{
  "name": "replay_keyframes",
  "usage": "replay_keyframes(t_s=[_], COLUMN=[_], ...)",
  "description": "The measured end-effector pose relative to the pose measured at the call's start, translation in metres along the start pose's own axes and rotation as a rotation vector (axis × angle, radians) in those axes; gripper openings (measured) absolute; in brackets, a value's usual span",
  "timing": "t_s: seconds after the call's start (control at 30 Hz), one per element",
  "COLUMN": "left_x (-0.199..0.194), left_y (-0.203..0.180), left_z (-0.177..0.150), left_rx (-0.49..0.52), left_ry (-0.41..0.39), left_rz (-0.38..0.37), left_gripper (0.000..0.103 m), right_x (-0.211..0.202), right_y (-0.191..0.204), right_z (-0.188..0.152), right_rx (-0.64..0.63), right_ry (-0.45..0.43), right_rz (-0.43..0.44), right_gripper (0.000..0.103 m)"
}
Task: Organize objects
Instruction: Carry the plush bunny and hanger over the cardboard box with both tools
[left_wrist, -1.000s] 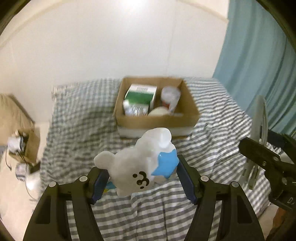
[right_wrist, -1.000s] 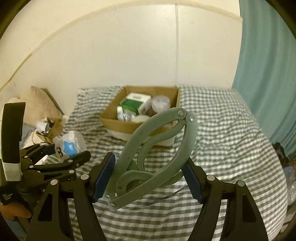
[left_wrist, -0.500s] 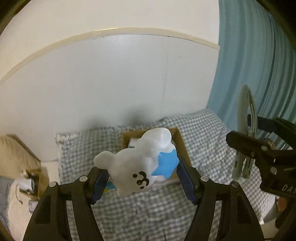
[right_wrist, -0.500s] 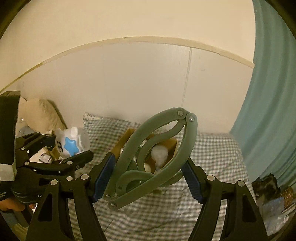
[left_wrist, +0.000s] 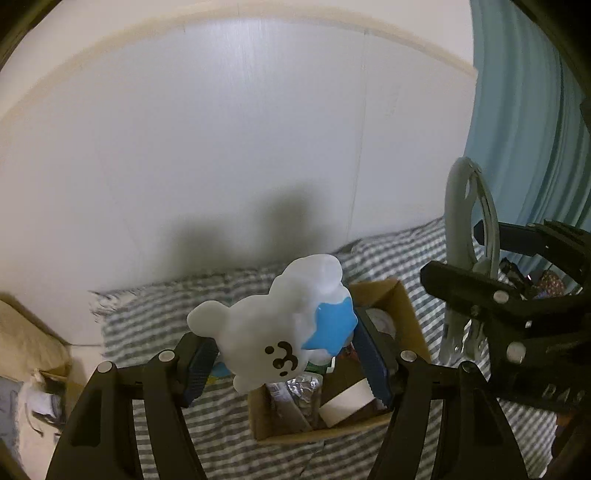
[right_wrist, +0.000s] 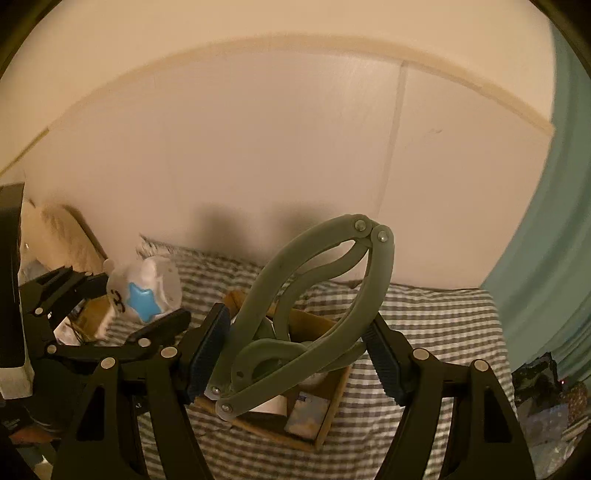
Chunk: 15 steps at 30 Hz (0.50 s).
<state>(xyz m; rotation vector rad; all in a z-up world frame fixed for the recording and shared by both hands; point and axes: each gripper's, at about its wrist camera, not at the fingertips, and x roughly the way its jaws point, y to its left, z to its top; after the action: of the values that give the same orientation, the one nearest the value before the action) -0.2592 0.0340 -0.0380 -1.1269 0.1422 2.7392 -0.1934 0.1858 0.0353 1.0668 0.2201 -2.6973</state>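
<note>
My left gripper (left_wrist: 286, 354) is shut on a white bear toy (left_wrist: 280, 325) with a blue star, held above the near left part of an open cardboard box (left_wrist: 402, 306). My right gripper (right_wrist: 295, 350) is shut on a folded grey-green hanger (right_wrist: 314, 295), held above the same box (right_wrist: 332, 406). The box sits on a grey checked bed (right_wrist: 424, 314) and holds several small items. The toy also shows in the right wrist view (right_wrist: 144, 291), and the hanger in the left wrist view (left_wrist: 465, 229).
A white wall (left_wrist: 258, 147) stands close behind the bed. A teal curtain (right_wrist: 554, 240) hangs at the right. Clutter and a brown box (left_wrist: 44, 380) lie on the floor left of the bed.
Both grippers have moved forward over the bed and now hover above the cardboard box, still holding the toy and the hanger. The box now lies right below the fingers.
</note>
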Motion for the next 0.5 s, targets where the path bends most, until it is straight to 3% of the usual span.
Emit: replay_keyframes(t_s=[0.23,0.5], left_x=[0.057,0.081], left_y=[-0.007,-0.029], left_z=[-0.038,-0.063], left_rx=[0.04,0.124], left_ry=[0.093,0.147], left_rz=[-0.017,-0.015], left_gripper=[0.071,0.071], right_x=[0.073,0.114], right_y=[0.002,-0.003], right_z=[-0.027,-0.041], right_rx=[-0.017,-0.013], right_ry=[0.119,0.185], right_rz=[0.009,0.007], right_gripper=[0.072,0.072])
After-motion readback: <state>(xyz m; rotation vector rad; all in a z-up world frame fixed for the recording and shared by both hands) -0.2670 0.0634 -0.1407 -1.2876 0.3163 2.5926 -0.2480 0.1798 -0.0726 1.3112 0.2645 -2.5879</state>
